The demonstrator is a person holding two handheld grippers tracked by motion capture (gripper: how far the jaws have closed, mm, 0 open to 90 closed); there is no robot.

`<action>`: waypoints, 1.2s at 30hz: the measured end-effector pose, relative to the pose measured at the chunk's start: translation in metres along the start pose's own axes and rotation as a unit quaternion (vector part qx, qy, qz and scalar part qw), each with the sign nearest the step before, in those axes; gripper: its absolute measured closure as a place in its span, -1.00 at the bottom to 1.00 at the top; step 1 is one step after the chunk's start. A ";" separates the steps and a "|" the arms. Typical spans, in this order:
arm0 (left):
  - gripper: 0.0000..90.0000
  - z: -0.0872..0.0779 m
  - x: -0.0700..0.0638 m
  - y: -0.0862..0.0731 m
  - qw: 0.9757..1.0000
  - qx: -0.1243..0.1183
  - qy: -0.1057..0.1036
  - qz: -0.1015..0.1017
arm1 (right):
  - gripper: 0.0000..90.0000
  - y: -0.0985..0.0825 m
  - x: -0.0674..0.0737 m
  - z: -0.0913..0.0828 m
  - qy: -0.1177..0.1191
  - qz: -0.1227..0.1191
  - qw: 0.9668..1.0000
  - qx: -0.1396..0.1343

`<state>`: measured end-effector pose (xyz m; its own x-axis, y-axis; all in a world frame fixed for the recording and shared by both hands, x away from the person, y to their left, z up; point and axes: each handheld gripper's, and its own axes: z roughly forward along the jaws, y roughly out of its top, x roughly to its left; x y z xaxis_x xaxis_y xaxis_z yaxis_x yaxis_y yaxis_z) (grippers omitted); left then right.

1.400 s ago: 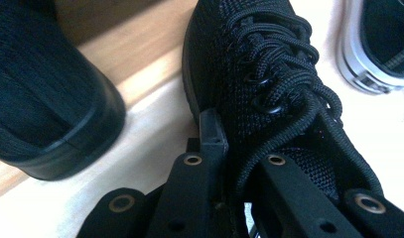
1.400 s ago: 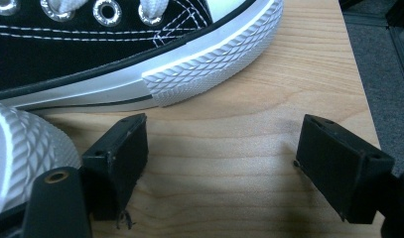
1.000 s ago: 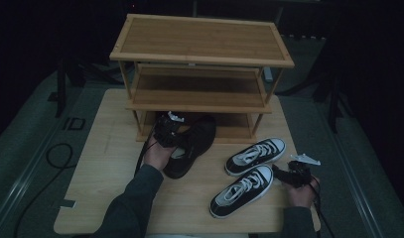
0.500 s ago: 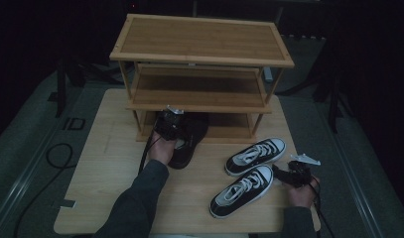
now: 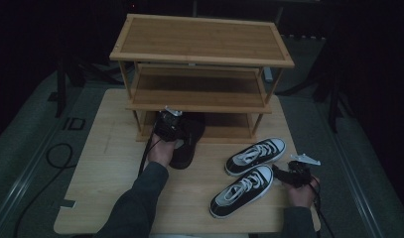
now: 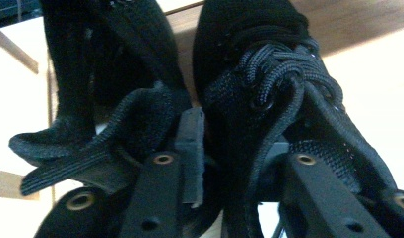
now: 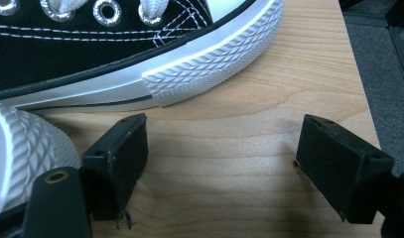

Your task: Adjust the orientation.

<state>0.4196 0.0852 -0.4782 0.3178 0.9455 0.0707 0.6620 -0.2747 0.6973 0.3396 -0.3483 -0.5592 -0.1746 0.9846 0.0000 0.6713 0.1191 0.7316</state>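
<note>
Black shoes [image 5: 188, 140] at the foot of the wooden rack [image 5: 202, 49], toes under its lowest shelf.

Seen from the high view: left gripper [image 5: 168, 125] on the black pair just in front of the rack; black-and-white sneakers [image 5: 249, 173] to the rack's front right on the surface [image 5: 105, 163]; right gripper [image 5: 287, 174] beside the nearer sneaker's toe. Closer, from the left gripper view: two black shoes [image 6: 249, 99] side by side, fingers [image 6: 191, 148] just opened partway, one between the shoes at a collar edge, the other by the laced shoe, no firm pinch visible. From the right gripper view: fingers [image 7: 121, 158] spread wide over bare wood, gripping nothing, white ribbed toe caps [image 7: 209, 74] just ahead.
</note>
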 end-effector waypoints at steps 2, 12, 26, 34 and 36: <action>0.46 -0.004 0.001 -0.001 1.000 -0.004 -0.008 -0.002 | -0.55 0.000 0.000 0.000 0.000 0.000 1.000 0.000; 0.31 -0.032 0.009 -0.005 0.998 -0.022 -0.058 0.004 | -0.55 0.000 0.000 0.000 0.000 0.000 1.000 0.000; 0.99 -0.070 0.031 -0.028 0.996 -0.033 -0.086 0.014 | -0.55 0.000 0.000 0.000 0.000 0.000 1.000 0.000; 0.99 -0.071 0.030 -0.049 0.994 -0.022 -0.102 0.016 | -0.55 0.000 0.000 0.000 0.000 0.000 1.000 0.000; 0.99 -0.069 0.027 -0.056 0.994 -0.018 -0.108 0.018 | -0.55 0.000 0.000 0.000 0.000 0.000 1.000 0.000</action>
<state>0.3443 0.1385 -0.4658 0.4819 0.8744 -0.0563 0.6246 -0.2977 0.7220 0.3396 -0.3482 -0.5592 -0.1740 0.9847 0.0004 0.6716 0.1184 0.7313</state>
